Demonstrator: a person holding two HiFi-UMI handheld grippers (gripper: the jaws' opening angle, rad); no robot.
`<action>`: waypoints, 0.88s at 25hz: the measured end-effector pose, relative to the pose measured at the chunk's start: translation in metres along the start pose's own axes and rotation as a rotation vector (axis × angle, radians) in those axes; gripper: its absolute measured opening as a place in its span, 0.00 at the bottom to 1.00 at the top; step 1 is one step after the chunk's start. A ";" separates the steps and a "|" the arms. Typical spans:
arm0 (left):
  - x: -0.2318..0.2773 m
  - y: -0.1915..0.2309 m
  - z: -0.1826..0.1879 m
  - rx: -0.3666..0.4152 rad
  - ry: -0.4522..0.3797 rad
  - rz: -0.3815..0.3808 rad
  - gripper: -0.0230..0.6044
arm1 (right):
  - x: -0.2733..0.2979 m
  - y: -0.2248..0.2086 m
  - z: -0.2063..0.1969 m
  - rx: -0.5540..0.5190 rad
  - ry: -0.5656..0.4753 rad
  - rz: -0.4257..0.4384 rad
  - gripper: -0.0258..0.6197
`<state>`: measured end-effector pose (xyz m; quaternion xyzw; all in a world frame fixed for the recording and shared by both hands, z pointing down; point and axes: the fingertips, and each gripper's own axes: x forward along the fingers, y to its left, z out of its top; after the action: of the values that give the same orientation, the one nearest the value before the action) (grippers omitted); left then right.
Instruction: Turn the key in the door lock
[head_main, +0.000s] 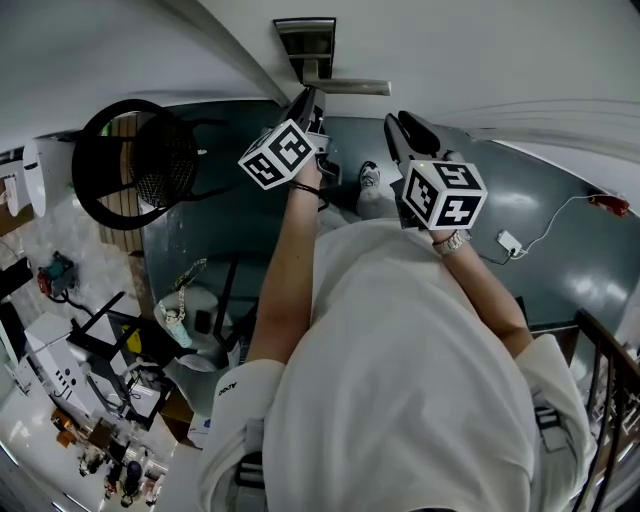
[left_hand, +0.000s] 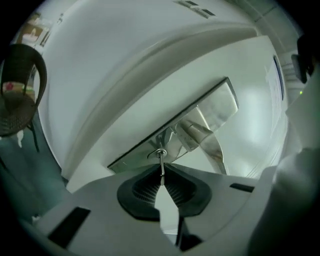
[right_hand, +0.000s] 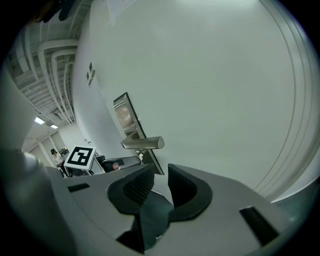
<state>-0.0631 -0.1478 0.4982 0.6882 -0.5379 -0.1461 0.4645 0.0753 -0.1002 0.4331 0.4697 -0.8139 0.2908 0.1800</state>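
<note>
A person (head_main: 400, 370) in a white shirt faces a white door (head_main: 480, 50) with a gripper in each hand. The left gripper (left_hand: 161, 176) is pressed together on a key (left_hand: 161, 160), which sits in the lock on the door's metal lock plate (left_hand: 222, 100), close beside the lever handle (left_hand: 200, 132). The right gripper (right_hand: 161, 175) hangs near the same handle, apart from it, its jaws spread with nothing between them. A black chair (head_main: 135, 165) stands at the left.

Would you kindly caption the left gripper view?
Left gripper shut on the key in the door lock, near the handle.
</note>
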 end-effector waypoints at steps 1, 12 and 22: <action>-0.001 -0.001 -0.001 -0.058 -0.001 -0.036 0.08 | 0.000 0.002 -0.001 0.003 0.001 -0.003 0.18; -0.006 -0.004 -0.003 -0.550 -0.025 -0.349 0.09 | -0.001 0.014 -0.012 0.026 0.008 0.002 0.18; -0.005 -0.008 -0.006 -0.241 0.064 -0.291 0.23 | 0.002 0.007 -0.014 0.029 0.019 -0.015 0.18</action>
<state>-0.0559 -0.1400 0.4936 0.7025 -0.3964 -0.2531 0.5342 0.0690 -0.0898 0.4427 0.4755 -0.8045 0.3054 0.1829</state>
